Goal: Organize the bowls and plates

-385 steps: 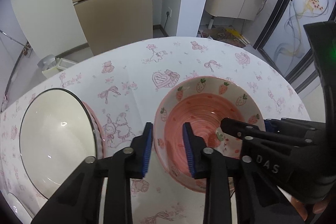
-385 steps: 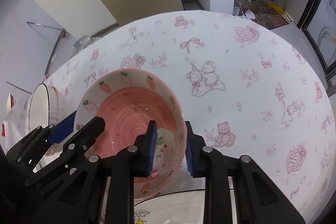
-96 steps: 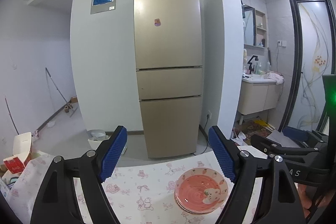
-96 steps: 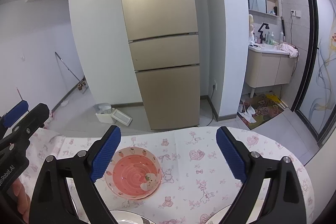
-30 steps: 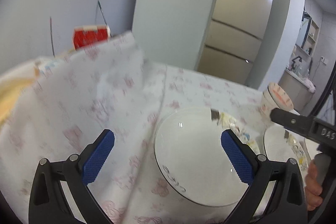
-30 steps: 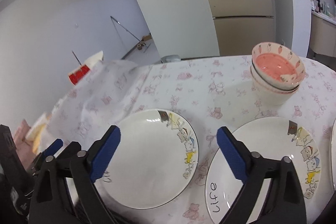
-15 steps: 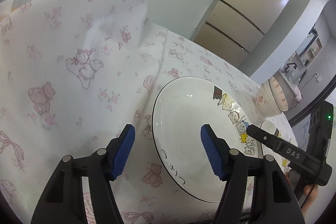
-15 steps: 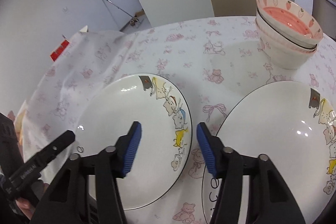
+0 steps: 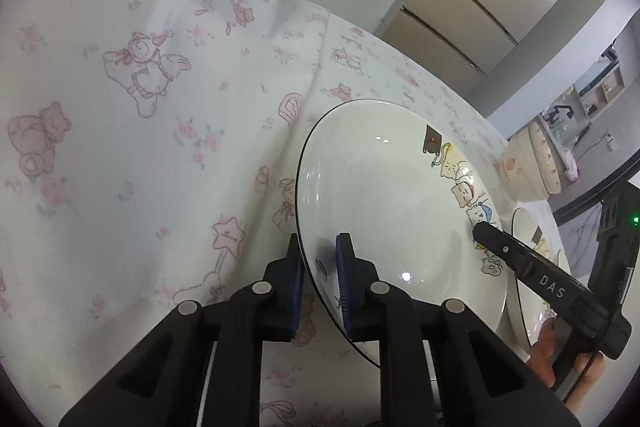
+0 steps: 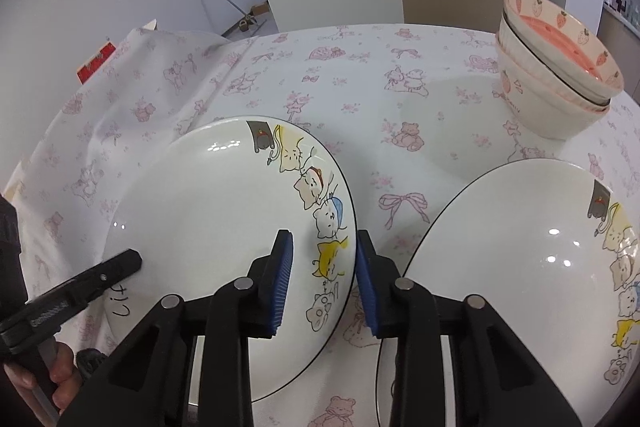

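**Both grippers at one plate's rim**

The cat plate (image 10: 224, 211) is set on the cloth-covered desk (image 10: 360, 75). Its left rim is pinched between the jaws of the left gripper (image 9: 319, 259), just closed onto it. The right rim is straddled by the right gripper (image 10: 322, 267), whose jaws have been closing; whether its pads press cannot be told. A second plate (image 10: 520, 259) lies beside, and stacked bowls (image 10: 556, 63) are placed beyond.
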